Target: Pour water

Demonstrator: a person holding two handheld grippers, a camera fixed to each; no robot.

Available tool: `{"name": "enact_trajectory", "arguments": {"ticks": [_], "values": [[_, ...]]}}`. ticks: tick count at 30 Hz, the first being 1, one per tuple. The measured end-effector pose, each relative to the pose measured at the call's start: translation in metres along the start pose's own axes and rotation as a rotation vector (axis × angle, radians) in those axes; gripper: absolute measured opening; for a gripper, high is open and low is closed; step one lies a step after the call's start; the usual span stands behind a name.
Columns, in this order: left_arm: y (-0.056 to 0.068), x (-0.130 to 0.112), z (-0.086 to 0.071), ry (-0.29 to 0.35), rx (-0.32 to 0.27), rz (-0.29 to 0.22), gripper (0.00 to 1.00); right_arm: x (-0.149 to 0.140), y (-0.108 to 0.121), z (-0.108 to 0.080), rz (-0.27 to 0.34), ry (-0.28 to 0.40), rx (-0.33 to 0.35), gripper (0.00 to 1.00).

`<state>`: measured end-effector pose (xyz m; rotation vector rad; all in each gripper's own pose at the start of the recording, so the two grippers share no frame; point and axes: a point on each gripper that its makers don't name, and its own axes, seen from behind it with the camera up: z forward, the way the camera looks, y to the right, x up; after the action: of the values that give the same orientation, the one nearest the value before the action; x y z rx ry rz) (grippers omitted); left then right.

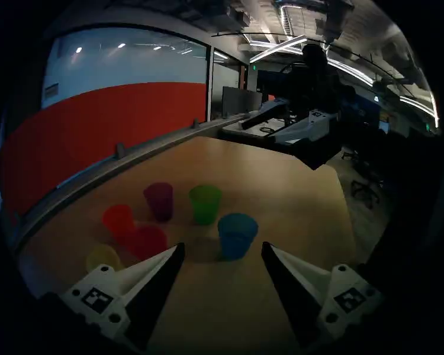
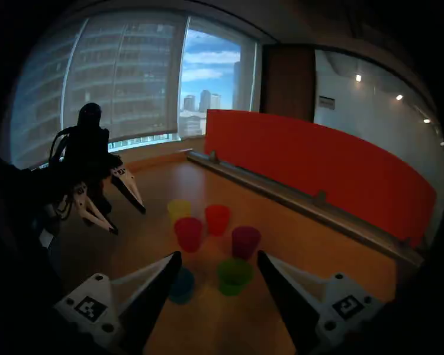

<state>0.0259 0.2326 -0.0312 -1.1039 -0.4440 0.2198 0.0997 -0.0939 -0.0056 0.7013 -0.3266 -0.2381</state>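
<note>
I see a wooden table point(image 1: 269, 171) with a red partition point(image 2: 317, 154) along its edge, a window point(image 2: 213, 77) showing city towers, and ceiling light strips point(image 1: 278, 48).

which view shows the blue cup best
The left gripper view: the blue cup stands whole and unblocked, just ahead of the left gripper. In the right gripper view, the cup is dim and partly hidden behind a finger of the right gripper.
</note>
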Motion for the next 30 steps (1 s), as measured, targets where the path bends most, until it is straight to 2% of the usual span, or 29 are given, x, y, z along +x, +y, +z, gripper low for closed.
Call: {"name": "enact_trajectory", "arguments": {"ticks": [9,21,30], "values": [[0.009,-0.010,0.029,-0.027,-0.042,0.009,0.96,-0.003,0.005,0.003,0.007,-0.004,-0.003,1.00],[0.022,-0.027,0.068,-0.077,-0.076,0.054,0.96,-0.009,0.015,0.005,0.024,-0.005,-0.010,0.99],[0.024,-0.041,0.097,-0.118,-0.083,0.071,0.96,-0.011,0.019,0.005,0.020,-0.008,-0.012,0.99]]}}
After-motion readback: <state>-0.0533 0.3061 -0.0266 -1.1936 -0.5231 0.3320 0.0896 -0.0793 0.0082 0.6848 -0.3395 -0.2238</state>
